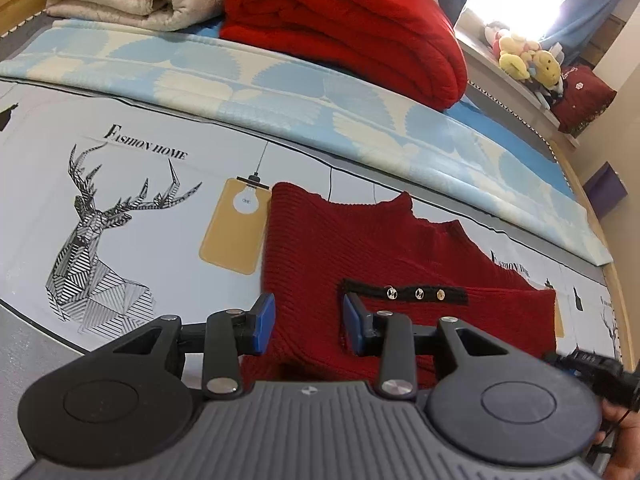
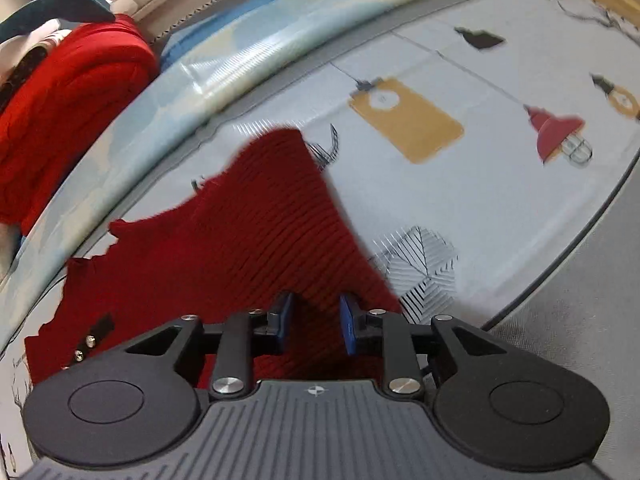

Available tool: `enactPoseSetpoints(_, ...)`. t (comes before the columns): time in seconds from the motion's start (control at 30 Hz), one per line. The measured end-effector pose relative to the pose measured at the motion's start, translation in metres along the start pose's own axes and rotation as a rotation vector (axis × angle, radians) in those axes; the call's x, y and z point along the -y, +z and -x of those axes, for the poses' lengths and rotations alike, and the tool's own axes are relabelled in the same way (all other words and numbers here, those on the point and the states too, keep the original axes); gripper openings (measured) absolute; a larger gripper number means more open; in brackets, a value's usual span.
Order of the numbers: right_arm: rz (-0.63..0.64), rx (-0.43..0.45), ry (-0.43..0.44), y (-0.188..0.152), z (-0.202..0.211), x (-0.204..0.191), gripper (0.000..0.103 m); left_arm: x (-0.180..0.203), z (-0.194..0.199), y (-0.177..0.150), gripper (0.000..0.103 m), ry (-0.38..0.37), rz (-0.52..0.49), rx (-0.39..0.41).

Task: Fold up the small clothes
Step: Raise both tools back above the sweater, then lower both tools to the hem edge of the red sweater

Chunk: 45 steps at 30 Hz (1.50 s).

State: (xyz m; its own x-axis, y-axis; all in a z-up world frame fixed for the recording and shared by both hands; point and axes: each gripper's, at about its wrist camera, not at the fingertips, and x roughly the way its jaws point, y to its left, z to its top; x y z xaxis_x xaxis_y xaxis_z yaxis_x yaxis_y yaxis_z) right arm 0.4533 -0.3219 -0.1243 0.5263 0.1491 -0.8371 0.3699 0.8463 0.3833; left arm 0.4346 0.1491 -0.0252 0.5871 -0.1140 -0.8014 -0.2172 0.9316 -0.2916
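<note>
Red knit sweater (image 1: 360, 248) lies on the printed bed sheet (image 1: 160, 216).
Left view alone shows its black button strip (image 1: 404, 293); left hand-held gripper (image 1: 308, 322) and right hand-held gripper (image 2: 316, 322) both spread over the ribbed cloth.

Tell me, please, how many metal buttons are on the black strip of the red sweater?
3 in the left wrist view, in a row on the black strip of the red sweater: left, middle, right. The right wrist view shows only part of the strip.
</note>
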Motion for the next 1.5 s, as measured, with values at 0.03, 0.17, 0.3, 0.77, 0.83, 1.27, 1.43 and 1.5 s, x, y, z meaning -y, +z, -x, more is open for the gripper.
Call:
enactPoseSetpoints(0.03,0.035,0.025,0.024,0.0,0.003,-0.004,0.037,-0.002,0.001,0.0,0.041,0.002,0.0,0.003)
enactPoseSetpoints(0.17,0.036,-0.002,0.025,-0.005,0.0,0.005,0.037,-0.013,0.009,-0.001,0.041,0.006,0.025,0.01)
enactPoseSetpoints(0.3,0.123,0.066,0.046,-0.01,0.04,-0.011,0.038,-0.018,0.019,-0.009,0.041,0.015,0.011,0.033)
enactPoseSetpoints(0.77,0.495,0.301,0.132,-0.104,0.222,-0.007,0.039,0.01,0.127,-0.1,0.042,-0.003,-0.201,0.153)
enactPoseSetpoints(0.83,0.479,0.287,0.143,-0.121,0.239,0.006,0.039,0.01,0.15,-0.123,0.042,-0.013,-0.227,0.165)
enactPoseSetpoints(1.27,0.45,0.256,0.09,-0.198,0.257,0.079,0.038,-0.006,0.181,-0.26,0.042,0.018,-0.385,0.158)
enactPoseSetpoints(1.43,0.342,0.175,0.054,-0.218,0.242,0.104,0.038,-0.004,0.177,-0.27,0.042,0.058,-0.369,0.089)
enactPoseSetpoints(1.5,0.302,0.15,0.073,-0.22,0.24,0.107,0.038,-0.001,0.187,-0.27,0.042,0.036,-0.378,0.113)
